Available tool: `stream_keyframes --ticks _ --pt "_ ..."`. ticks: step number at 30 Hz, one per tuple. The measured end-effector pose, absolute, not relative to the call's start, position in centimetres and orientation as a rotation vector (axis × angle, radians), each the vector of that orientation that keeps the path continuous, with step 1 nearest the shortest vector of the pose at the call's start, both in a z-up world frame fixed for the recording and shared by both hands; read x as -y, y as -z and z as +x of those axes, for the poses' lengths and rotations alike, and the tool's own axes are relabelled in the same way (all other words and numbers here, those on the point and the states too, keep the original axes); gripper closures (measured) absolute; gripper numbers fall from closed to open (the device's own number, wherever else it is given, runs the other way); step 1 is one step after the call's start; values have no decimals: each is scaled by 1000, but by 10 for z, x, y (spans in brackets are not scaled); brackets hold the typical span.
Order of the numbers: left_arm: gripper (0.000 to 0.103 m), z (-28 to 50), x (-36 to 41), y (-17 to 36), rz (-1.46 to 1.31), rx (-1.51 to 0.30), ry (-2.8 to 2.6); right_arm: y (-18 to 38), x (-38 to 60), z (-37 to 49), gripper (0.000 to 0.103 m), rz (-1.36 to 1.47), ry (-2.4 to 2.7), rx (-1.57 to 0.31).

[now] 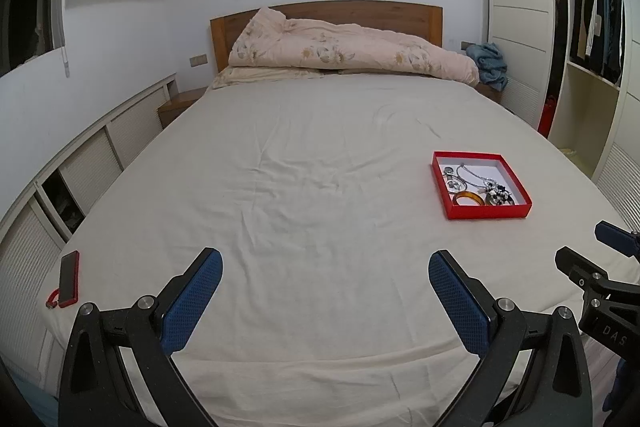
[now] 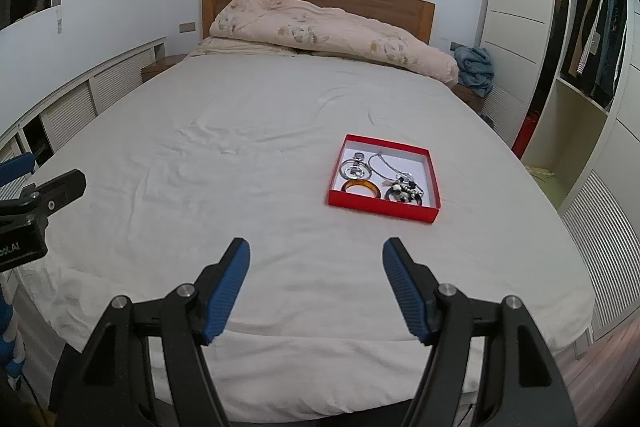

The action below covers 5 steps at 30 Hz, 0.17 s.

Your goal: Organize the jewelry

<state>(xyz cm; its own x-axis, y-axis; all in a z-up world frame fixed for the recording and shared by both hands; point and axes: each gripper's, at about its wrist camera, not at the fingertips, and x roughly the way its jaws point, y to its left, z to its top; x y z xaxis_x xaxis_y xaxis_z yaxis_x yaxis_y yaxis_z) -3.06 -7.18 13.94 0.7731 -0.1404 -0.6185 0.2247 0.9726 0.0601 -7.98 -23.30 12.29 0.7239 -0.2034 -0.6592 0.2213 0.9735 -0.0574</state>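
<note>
In the left wrist view, the left gripper [image 1: 325, 265] sits at the bottom centre, its blue pads spread wide with nothing between them, above the cream sheet of the bed [image 1: 304, 163]. The red box [image 1: 480, 183] lies on the sheet at centre right, holding an amber bangle [image 1: 467, 197], a silver necklace [image 1: 476, 175] and a beaded piece [image 1: 498, 193]. A red phone [image 1: 69, 279] rests at lower left.

In the right wrist view, the right gripper [image 2: 316, 253] at bottom centre is likewise spread and empty. The red box [image 2: 385, 177] sits just right of centre, well ahead of the pads, with the amber bangle [image 2: 362, 187] in its near left corner.
</note>
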Motion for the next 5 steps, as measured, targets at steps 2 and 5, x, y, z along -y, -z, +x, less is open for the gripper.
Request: stream_keyframes --ticks 2,5 --pt "2 -31 72 -139 137 -655 196 -123 233 -80 36 28 236 -722" --pt "1 -33 71 -140 139 -650 194 -123 234 -80 36 31 238 -720"
